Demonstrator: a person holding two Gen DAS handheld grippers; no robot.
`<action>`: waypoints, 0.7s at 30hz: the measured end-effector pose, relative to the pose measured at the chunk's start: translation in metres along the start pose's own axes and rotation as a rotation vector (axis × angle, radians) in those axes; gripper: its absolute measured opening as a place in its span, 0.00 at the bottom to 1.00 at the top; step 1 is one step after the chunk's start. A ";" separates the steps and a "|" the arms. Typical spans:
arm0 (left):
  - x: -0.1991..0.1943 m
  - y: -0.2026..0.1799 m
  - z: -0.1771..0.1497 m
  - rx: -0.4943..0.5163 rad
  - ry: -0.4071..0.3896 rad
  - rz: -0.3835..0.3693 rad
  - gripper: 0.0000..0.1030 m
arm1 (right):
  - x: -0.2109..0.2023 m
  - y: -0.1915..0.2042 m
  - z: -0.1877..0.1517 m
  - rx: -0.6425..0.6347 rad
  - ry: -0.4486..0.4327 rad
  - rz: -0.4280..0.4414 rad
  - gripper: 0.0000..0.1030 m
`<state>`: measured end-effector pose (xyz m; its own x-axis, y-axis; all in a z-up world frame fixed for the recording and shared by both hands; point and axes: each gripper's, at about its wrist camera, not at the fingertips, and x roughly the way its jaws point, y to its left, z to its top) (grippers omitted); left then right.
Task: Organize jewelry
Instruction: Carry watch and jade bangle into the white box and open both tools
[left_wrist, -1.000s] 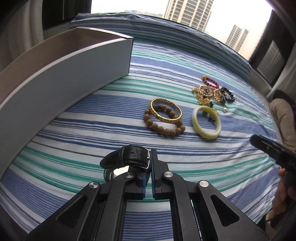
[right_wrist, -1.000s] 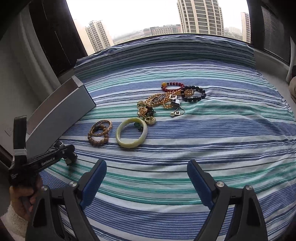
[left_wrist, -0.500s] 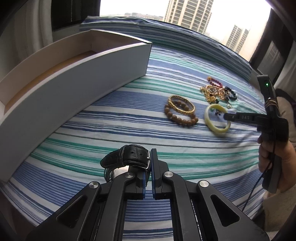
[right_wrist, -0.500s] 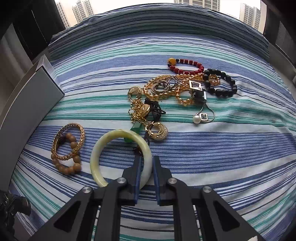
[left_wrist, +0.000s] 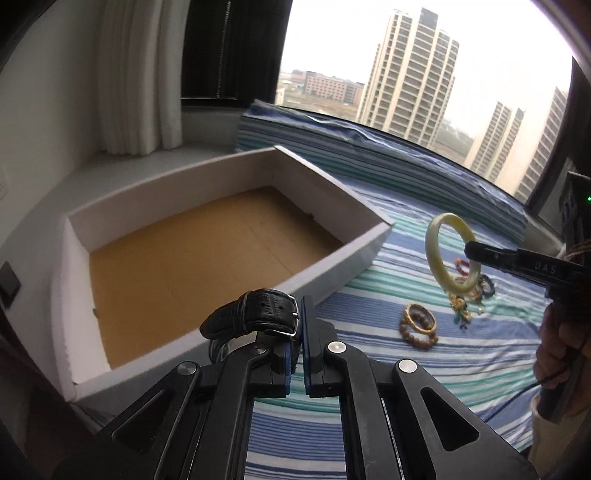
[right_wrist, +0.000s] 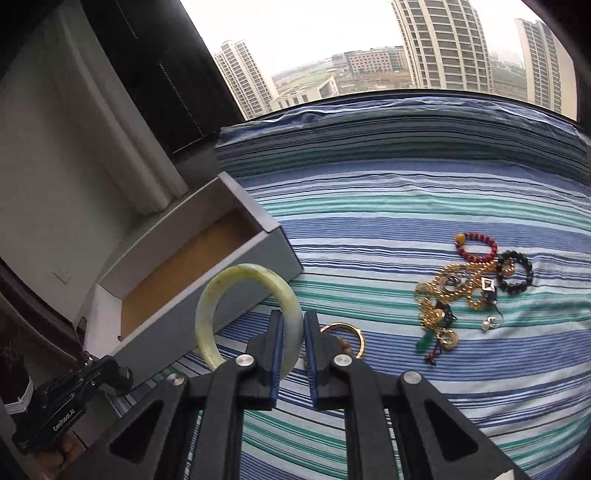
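Observation:
My left gripper (left_wrist: 301, 314) is shut on a black leather watch (left_wrist: 255, 314) and holds it above the near wall of an open white box (left_wrist: 354, 254) with a brown floor. My right gripper (right_wrist: 293, 325) is shut on a pale green jade bangle (right_wrist: 221, 291) and holds it in the air, right of the box (right_wrist: 258, 236). The bangle also shows in the left wrist view (left_wrist: 439, 258), above the bed. A gold bangle and a wooden bead bracelet (left_wrist: 419, 325) lie together on the striped bedspread (right_wrist: 388, 206).
A tangle of gold chains, pendants, a red bead bracelet (right_wrist: 476, 247) and a black bead bracelet (right_wrist: 517, 271) lies on the bed to the right. A window with tower blocks is behind. A wall and curtain stand left of the box.
My right gripper has lifted the jade bangle off the bed and carried it towards the box. My left gripper has moved with the watch to above the box's near wall.

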<state>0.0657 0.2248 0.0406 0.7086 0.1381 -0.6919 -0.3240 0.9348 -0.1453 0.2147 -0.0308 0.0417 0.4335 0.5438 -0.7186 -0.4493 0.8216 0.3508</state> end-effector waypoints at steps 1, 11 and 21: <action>0.003 0.015 0.005 -0.025 -0.004 0.049 0.03 | 0.012 0.022 0.006 -0.032 0.010 0.037 0.11; 0.063 0.114 -0.005 -0.156 0.105 0.289 0.04 | 0.173 0.172 0.014 -0.152 0.230 0.247 0.11; 0.042 0.109 -0.004 -0.125 0.008 0.363 0.67 | 0.171 0.180 0.006 -0.167 0.202 0.238 0.39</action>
<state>0.0579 0.3307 -0.0076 0.5289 0.4496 -0.7198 -0.6271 0.7785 0.0255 0.2126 0.2111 -0.0141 0.1455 0.6584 -0.7385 -0.6483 0.6273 0.4315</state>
